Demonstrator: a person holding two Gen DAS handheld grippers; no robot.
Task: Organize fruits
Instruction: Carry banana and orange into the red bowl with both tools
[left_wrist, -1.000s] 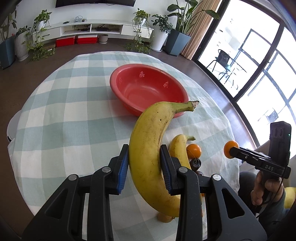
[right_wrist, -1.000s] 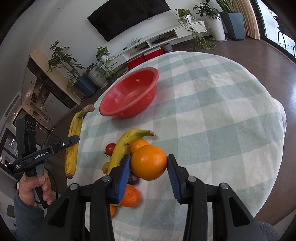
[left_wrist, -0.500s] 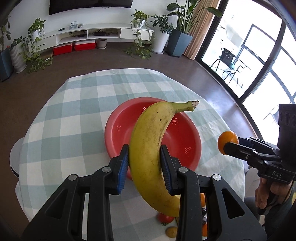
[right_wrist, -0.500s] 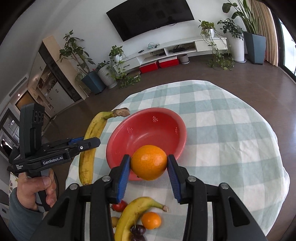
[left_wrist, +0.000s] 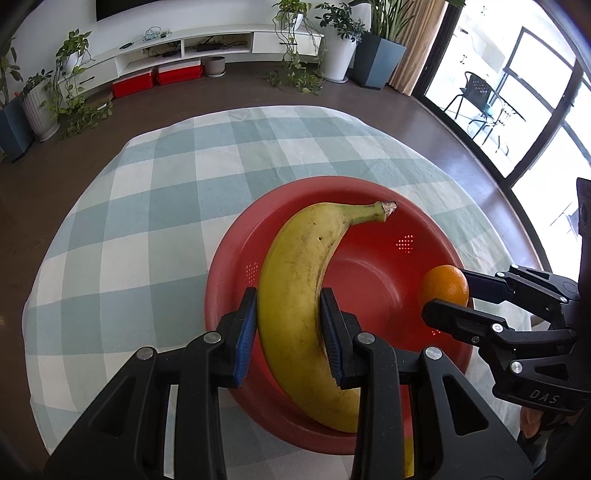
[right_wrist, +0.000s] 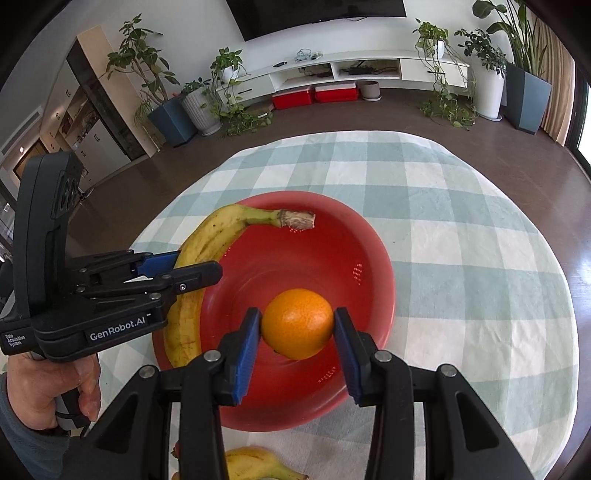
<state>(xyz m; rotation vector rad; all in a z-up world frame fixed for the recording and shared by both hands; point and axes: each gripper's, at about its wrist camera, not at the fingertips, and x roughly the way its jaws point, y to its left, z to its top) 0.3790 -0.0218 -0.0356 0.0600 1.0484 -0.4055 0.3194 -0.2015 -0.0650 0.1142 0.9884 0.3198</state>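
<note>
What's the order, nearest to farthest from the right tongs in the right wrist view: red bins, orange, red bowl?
1. Orange: gripped between the right tongs.
2. Red bowl: directly beneath, on the checked cloth.
3. Red bins: far back, under the white shelf.

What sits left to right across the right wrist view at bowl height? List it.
Hand → left gripper → banana → orange → bowl's right rim → bare tablecloth.
</note>
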